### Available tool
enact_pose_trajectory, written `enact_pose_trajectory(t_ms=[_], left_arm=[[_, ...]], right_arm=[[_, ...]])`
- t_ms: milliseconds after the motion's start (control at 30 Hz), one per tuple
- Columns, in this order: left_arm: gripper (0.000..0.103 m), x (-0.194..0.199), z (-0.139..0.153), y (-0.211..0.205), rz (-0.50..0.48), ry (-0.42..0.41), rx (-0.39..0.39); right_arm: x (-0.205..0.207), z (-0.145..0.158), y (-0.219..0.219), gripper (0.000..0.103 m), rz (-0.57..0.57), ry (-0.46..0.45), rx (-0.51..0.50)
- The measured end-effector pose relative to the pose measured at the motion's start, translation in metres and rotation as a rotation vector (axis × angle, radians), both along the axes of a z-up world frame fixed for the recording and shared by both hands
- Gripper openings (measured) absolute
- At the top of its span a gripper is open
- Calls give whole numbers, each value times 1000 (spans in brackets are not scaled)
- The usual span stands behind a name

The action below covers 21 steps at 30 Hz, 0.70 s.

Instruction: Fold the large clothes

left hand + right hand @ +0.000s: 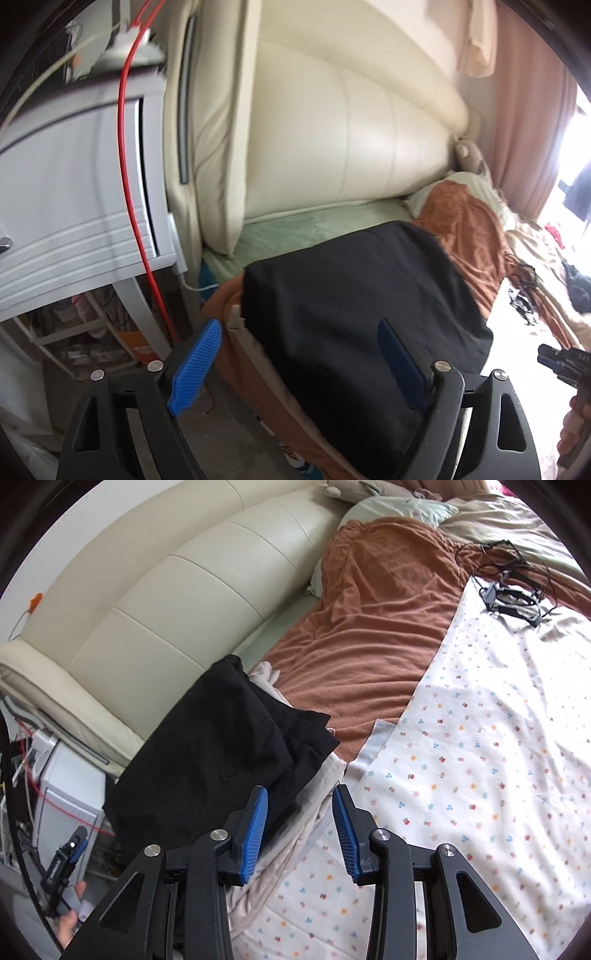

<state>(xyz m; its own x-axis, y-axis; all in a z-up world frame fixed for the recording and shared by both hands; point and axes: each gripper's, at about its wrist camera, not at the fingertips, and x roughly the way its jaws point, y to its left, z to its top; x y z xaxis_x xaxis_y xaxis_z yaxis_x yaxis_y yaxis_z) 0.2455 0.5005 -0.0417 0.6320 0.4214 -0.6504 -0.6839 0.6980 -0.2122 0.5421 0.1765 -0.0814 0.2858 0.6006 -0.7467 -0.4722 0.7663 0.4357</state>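
Observation:
A black garment (351,295) lies folded at the corner of the bed, near the cream headboard (332,129). In the right wrist view the black garment (221,746) rests on a pale beige cloth (317,786) that sticks out along its edge. My left gripper (298,324) hovers over the garment's near edge, its jaws wide open with nothing pinched. My right gripper (300,792) is open over the beige cloth, its pads clear of the fabric. Each gripper shows in the other's view: the left gripper (74,845) in a hand, the right gripper (554,358) at the edge.
An orange-brown blanket (369,635) and a white floral sheet (480,757) cover the bed. A black device with cables (513,590) lies on the sheet. A white nightstand (74,184) with a red cable (127,147) stands left of the bed. A green pillow (399,506) lies by the headboard.

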Motion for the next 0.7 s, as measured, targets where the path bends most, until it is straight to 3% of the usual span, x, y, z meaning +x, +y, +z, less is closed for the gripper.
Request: enact_pose_trajectory(t_ms=[67,133,200,267,400,700], left_arm=[[89,-3,7,-13,-19,-12,-4],[96,-6,16,-26,-32,-30,-1],[103,-10,24,-39,-48,-62,11],[103,-13,33,-53,-60,-76,28],[103,-13,48,-76,-99,-86,37],[103,-23,75,-141,-188,-103,86]], right_arm=[[-7,11,-10,55,5,-17,14],[-17,25,-21,66,15,-46,21],[-25,36,-31,85,17,-74,26],[-33,47,-41,92,12,-100,27],[-49,65,-59,103,22,-129,23],[-86,106,-120,103,-13,-224,24]])
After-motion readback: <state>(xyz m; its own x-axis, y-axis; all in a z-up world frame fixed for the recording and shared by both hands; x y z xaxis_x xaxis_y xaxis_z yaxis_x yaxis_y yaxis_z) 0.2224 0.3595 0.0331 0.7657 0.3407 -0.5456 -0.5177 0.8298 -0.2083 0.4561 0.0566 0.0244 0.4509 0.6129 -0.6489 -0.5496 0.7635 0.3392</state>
